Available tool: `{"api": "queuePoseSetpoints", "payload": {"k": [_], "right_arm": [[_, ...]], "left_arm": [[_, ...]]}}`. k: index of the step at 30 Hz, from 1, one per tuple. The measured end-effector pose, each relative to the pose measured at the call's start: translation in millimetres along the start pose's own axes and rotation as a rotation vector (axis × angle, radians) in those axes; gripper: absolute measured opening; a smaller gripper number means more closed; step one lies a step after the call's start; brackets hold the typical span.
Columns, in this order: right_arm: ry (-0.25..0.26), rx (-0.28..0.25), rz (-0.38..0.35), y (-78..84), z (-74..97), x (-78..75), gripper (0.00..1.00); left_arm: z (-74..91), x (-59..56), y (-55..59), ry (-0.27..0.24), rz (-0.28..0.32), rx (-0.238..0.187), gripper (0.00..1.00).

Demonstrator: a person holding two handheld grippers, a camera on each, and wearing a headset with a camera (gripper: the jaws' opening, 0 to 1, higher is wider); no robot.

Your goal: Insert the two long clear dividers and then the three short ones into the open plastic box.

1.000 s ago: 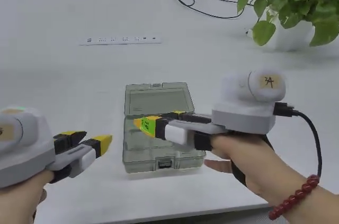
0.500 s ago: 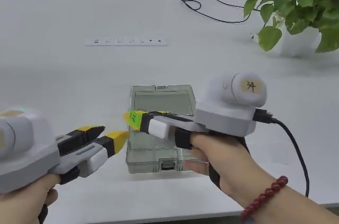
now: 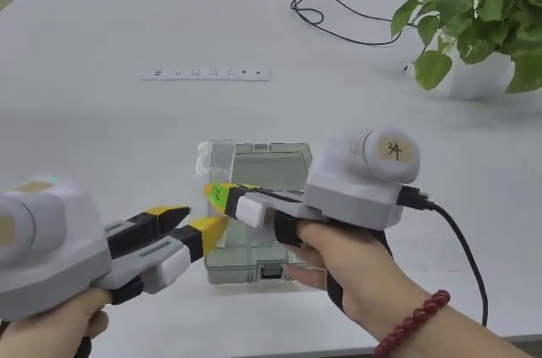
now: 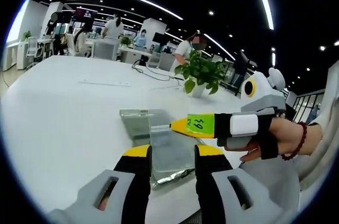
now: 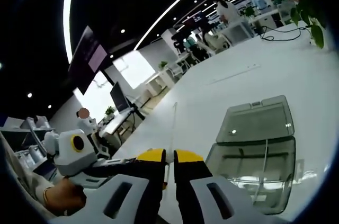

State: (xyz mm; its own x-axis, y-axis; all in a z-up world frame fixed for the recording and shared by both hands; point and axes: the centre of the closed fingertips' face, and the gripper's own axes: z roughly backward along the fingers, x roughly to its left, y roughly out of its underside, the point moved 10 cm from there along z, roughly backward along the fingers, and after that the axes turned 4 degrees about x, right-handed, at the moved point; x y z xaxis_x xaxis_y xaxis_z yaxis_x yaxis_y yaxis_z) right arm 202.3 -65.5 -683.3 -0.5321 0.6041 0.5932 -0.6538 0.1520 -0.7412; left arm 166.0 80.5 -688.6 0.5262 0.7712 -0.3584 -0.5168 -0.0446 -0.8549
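The open clear plastic box [image 3: 254, 252] sits near the table's front edge with its lid [image 3: 275, 155] laid back. It also appears in the left gripper view [image 4: 159, 139] and the right gripper view [image 5: 254, 163], where a thin clear strip [image 5: 264, 168] stands inside it. My right gripper [image 3: 216, 193] hovers over the box's left side, shut on a clear divider [image 3: 212, 162] that rises above its tips and shows edge-on [image 5: 172, 123] between the jaws [image 5: 169, 156]. My left gripper [image 3: 186, 223] is open and holds nothing, just left of the box [image 4: 174, 152].
A white power strip [image 3: 206, 74] lies farther back on the table. A potted plant [image 3: 483, 11] stands at the back right, with a black cable [image 3: 339, 11] beside it. The right gripper's cord [image 3: 461, 239] trails to the right. Chairs stand beyond the far edge.
My right gripper has shifted left over the box, and a clear divider now stands up from its tips. The left gripper has moved right, closer to the box.
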Motion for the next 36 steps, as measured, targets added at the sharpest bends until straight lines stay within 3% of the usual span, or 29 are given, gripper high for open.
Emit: {"api": "queuePoseSetpoints", "payload": {"k": [15,20,23,28,36], "right_arm": [[0.021,0.033,-0.018,1.7,-0.2,3.2,0.06],[0.043,0.052,-0.016,-0.8,0.3,0.9,0.07],[0.075,0.066,-0.044,-5.1,3.5,-4.5,0.07],[0.166,0.139,-0.113,-12.4,10.1,-14.8,0.06],[0.274,0.274,-0.163,-19.5,12.7,-24.2,0.06]], "left_arm": [[1.1,-0.2,4.1,0.000,0.042,0.012,0.31],[2.6,-2.6,3.4,0.008,-0.010,0.033,0.40],[4.2,-3.2,4.3,-0.016,-0.091,0.054,0.48],[4.8,-4.2,9.1,-0.028,-0.171,0.087,0.58],[2.8,-10.1,11.0,-0.027,-0.282,0.089,0.75]]}}
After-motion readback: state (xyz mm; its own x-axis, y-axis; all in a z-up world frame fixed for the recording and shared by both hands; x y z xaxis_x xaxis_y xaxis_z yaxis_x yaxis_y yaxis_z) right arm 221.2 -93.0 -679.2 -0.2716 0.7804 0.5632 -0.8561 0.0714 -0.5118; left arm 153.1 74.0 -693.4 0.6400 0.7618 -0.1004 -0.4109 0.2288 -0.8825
